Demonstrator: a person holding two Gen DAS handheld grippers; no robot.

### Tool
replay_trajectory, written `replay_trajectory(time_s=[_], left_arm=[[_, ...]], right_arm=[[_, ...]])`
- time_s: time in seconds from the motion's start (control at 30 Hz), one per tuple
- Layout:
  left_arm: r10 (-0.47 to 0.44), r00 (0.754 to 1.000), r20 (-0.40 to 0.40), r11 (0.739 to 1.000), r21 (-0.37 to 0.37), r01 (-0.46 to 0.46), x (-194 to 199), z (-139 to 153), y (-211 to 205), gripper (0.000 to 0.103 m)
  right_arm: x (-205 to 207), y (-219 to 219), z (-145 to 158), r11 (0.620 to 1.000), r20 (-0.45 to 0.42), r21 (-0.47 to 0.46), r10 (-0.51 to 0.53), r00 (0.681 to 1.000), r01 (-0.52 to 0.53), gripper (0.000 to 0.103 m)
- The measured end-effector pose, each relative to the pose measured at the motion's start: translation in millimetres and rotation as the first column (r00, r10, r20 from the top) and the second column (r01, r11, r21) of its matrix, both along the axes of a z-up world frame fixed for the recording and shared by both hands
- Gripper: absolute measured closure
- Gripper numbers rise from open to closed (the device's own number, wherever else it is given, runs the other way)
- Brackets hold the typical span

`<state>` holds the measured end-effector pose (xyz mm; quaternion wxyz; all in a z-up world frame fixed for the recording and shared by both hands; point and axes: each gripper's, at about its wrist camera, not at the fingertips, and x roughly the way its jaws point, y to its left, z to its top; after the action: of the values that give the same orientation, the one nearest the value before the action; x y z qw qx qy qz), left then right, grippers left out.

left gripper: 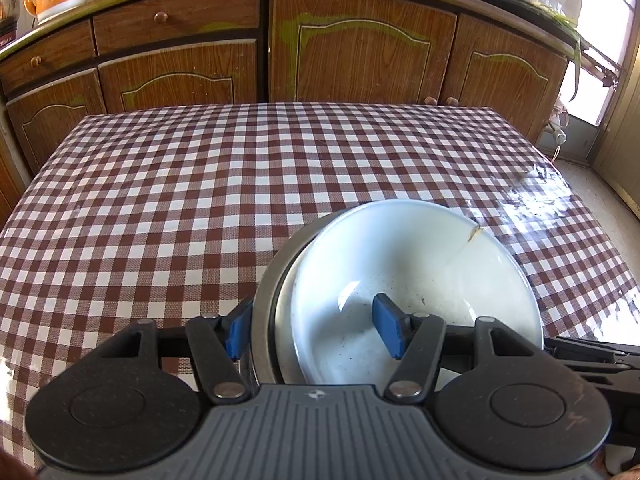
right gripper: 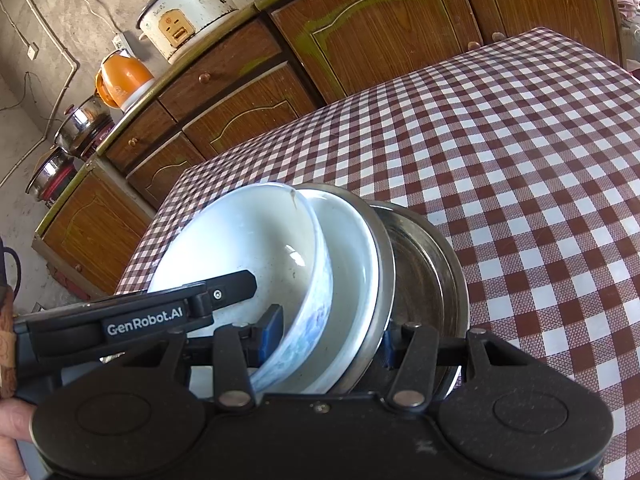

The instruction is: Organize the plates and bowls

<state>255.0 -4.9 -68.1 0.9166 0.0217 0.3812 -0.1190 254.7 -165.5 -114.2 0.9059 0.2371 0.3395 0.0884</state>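
Note:
A nested stack sits at the table's near side. A cracked white bowl point(left gripper: 416, 264) lies innermost, inside a steel dish point(left gripper: 266, 300). In the right wrist view the white bowl point(right gripper: 248, 248) has a blue-patterned outside and rests in a second white bowl point(right gripper: 352, 264), then steel dishes point(right gripper: 424, 264). My left gripper point(left gripper: 314, 330) is shut on the stack's rim, one blue pad inside the white bowl and one outside the steel dish. My right gripper point(right gripper: 328, 340) clamps another part of the rim the same way. The left gripper point(right gripper: 140, 320) shows in the right wrist view.
The red-and-white checked tablecloth point(left gripper: 200, 200) covers the table. Wooden cabinets point(left gripper: 360, 52) stand behind its far edge. On the counter are an orange kettle point(right gripper: 124, 76), a white rice cooker point(right gripper: 184, 12) and steel pots point(right gripper: 80, 128). A hand point(right gripper: 12, 420) is at the lower left.

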Motion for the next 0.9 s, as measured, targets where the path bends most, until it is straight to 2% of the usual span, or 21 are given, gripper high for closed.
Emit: replay_trajectory(time_s=[0.47, 0.7, 0.9], left_arm=[[0.005, 1.000, -0.016, 1.000, -0.013, -0.005, 8, -13, 4, 0.039], [0.004, 1.000, 0.003, 1.000, 0.003, -0.004, 3, -13, 2, 0.041], [0.001, 1.000, -0.010, 1.000, -0.016, -0.001, 0, -12, 0, 0.039]], right_arm=[[11, 2, -12, 0.999, -0.022, -0.028, 0.024, 0.999, -0.025, 0.045], [13, 0, -6, 0.998, -0.012, -0.056, 0.033, 0.999, -0.034, 0.037], [6, -1, 1, 0.993, 0.004, -0.115, 0.019, 1.000, -0.018, 0.032]])
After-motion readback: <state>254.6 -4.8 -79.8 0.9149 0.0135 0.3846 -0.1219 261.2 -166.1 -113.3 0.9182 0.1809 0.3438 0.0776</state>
